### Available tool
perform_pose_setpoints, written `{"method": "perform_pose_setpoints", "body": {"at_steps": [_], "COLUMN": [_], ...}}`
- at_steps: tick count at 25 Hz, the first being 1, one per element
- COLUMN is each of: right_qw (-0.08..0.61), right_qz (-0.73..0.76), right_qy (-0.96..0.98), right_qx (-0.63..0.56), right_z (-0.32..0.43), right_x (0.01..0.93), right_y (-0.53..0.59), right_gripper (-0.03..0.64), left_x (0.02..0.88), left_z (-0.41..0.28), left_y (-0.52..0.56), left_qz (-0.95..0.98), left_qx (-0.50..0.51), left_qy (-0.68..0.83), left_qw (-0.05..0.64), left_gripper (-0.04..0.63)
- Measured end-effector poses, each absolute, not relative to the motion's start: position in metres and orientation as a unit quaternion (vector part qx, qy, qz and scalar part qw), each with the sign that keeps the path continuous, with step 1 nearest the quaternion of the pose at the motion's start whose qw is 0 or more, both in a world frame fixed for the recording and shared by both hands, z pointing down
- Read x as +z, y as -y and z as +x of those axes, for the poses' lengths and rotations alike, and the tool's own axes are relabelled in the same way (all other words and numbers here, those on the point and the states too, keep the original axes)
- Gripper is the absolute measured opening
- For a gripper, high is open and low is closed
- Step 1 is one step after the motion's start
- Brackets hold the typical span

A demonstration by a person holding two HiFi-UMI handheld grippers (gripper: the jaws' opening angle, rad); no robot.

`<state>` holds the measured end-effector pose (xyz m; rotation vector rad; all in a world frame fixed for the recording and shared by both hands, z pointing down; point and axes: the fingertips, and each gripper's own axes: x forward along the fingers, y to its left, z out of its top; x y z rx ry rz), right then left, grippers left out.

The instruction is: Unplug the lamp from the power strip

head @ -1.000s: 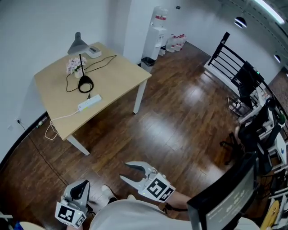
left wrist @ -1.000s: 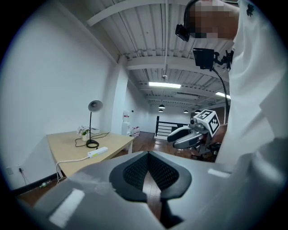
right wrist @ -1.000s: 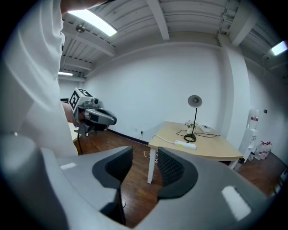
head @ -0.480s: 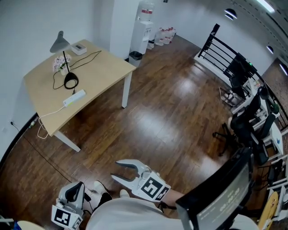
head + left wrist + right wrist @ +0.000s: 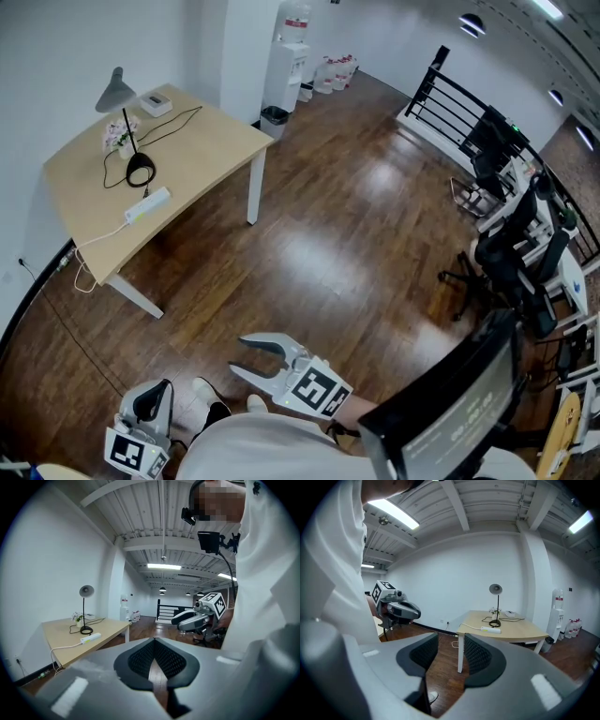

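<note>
Lamp point(image 5: 129, 136), one only, stands by the wall edge of the single pale wooden table point(image 5: 206, 141). It has a grey cone shade, a thin black stem and a round black base. Its black cord loops over the tabletop. Whether the plug sits in the long white power strip point(image 5: 147, 204), near the front edge, is too small to tell. One white cable drops off that edge. Both grippers hang well apart from the table over dark glossy floorboards point(image 5: 356, 234), partly hidden by the person's white shirt point(image 5: 253, 450). The left gripper point(image 5: 155, 392) has its ribbed black pads closed tip to tip on nothing. The right gripper point(image 5: 239, 355) is spread wide and empty.
</note>
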<state>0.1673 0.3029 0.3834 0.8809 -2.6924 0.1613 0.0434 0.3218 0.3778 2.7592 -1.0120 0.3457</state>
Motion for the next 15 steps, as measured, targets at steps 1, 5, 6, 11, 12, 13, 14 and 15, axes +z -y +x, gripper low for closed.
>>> {"method": "perform_pose_setpoints", "body": {"at_steps": [1, 5, 6, 11, 12, 13, 14, 15], "right_qw": [0.146, 0.146, 0.147, 0.150, 0.151, 0.152, 0.153, 0.154], "right_qz": [0.308, 0.309, 0.309, 0.305, 0.305, 0.304, 0.303, 0.303], "right_qy": [0.939, 0.938, 0.938, 0.939, 0.939, 0.939, 0.939, 0.939], "right_qx": [0.057, 0.055, 0.055, 0.053, 0.053, 0.053, 0.053, 0.054], "right_z": [0.166, 0.163, 0.162, 0.155, 0.154, 0.152, 0.150, 0.149], "right_x": [0.383, 0.383, 0.383, 0.382, 0.382, 0.382, 0.382, 0.383], "right_y": [-0.303, -0.300, -0.299, -0.295, -0.294, -0.294, -0.293, -0.292], "right_gripper": [0.175, 0.175, 0.175, 0.175, 0.175, 0.175, 0.173, 0.173], "left_x": [0.378, 0.381, 0.381, 0.385, 0.386, 0.386, 0.387, 0.388], "left_z": [0.042, 0.040, 0.039, 0.033, 0.031, 0.030, 0.029, 0.027], "left_y": [-0.321, -0.319, -0.317, -0.314, -0.314, -0.313, -0.312, -0.311], "left_qz": [0.928, 0.928, 0.928, 0.929, 0.929, 0.929, 0.929, 0.929], "left_qx": [0.116, 0.116, 0.115, 0.127, 0.131, 0.134, 0.134, 0.133], "left_qy": [0.341, 0.341, 0.342, 0.337, 0.335, 0.334, 0.334, 0.334], "left_qw": [0.092, 0.093, 0.094, 0.090, 0.089, 0.088, 0.089, 0.091], "left_gripper": [0.003, 0.003, 0.003, 0.003, 0.003, 0.003, 0.003, 0.003]}}
